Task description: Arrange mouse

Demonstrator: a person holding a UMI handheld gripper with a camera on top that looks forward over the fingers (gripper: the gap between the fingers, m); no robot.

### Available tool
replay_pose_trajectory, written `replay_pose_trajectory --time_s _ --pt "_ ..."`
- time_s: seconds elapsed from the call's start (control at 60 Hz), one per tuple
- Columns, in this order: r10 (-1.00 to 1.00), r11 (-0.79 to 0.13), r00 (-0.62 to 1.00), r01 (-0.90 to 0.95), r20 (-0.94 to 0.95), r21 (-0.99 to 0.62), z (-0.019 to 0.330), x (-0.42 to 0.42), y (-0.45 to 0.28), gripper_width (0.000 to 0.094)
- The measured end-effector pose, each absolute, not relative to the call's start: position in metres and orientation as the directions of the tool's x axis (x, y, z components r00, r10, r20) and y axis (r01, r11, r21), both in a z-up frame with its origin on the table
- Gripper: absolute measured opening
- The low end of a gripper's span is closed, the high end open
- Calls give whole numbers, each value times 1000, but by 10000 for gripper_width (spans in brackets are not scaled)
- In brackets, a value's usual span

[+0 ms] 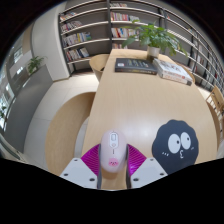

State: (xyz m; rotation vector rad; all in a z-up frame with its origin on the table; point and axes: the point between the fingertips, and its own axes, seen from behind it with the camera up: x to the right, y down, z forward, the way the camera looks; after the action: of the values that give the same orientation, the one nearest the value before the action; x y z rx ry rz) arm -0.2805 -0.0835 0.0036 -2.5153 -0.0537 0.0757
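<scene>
**Mouse pinched between the fingers over a wooden table**

The gripper holds a white mouse between its two fingers, the pink pads pressed against its left and right sides with no gap showing on either side. The mouse points forward along the fingers, and a pink strip (a wheel or a button, too small to tell) runs down the middle of its back. Whether the mouse rests on the surface or is lifted off it cannot be told.

Below and ahead lies a long light wooden table. Just to the right of the fingers, a round black mat with a cartoon face of two white eyes lies flat on the table; the mouse is beside it, not on it.

At the far end of the table, well apart from the mouse, lies a dark flat book, and to its right a stack of books. Behind them stands a green potted plant. Bookshelves filled with books line the back wall. To the left of the table the floor is pale.
</scene>
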Motion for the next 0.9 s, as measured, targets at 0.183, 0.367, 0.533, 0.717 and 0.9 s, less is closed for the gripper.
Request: replay_pose_trajectory --time_s 0.183,0.367,0.533,0.717,0.9 --pt "117 -665 992 50 -37 -745 138 -273 -32 332" --pt "84 -507 996 57 16 -860 255 -188 -7 330" --pt "-11 -521 1000 9 17 -854 245 -87 -8 336" --pt "-27 -687 999 -2 22 -726 115 -44 -54 333" --pt "15 -789 1000 2 -15 -614 14 -57 -81 348"
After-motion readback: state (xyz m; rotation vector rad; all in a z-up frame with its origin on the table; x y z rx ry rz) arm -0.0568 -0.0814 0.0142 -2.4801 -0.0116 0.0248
